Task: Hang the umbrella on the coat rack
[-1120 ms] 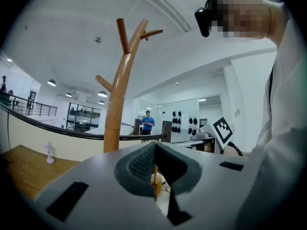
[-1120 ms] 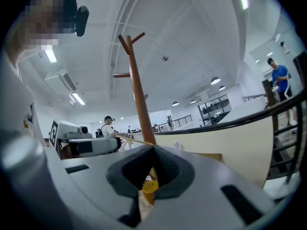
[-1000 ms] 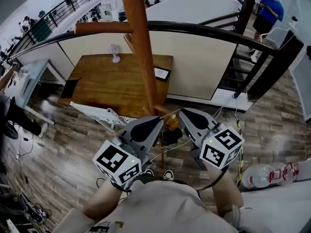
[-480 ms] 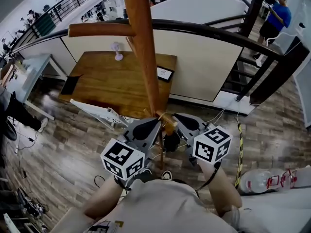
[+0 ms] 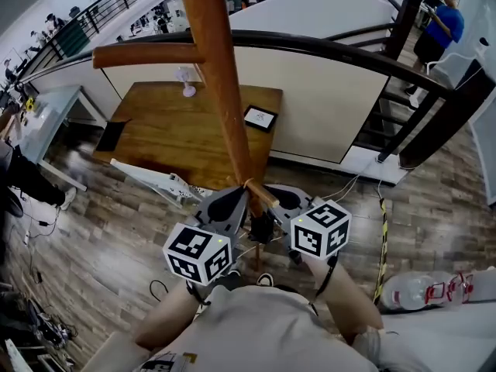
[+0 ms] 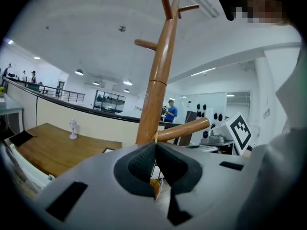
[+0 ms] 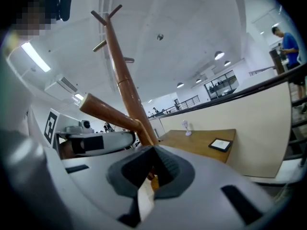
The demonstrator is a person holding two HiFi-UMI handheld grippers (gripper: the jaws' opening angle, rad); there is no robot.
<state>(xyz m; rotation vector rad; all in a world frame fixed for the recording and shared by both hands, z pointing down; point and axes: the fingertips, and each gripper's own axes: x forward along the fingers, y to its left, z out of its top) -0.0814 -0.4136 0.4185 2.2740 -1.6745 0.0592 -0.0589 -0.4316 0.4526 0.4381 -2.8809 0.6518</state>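
- Left gripper (image 6: 154, 145): fingers (image 6: 140, 164) closed tip to tip, pinching a thin cord (image 6: 154, 136) that rises from the tips to the base of the lower peg (image 6: 184, 128).
- Right gripper (image 7: 153, 150): fingers (image 7: 136, 169) likewise closed. An orange part of the umbrella and a white tag (image 7: 144, 200) show just under the tips, between the pads.
- Umbrella (image 5: 263, 227): folded, dark, hanging just below and between the two grippers, beside the rack (image 5: 221, 91).
- Grippers meet at the lower peg, one on each side, near where it joins the pole. Whether the cord lies over the peg cannot be told.
- Upper peg (image 5: 147, 53): points left, well above the grippers.
- Bench (image 5: 155, 142): behind the rack.
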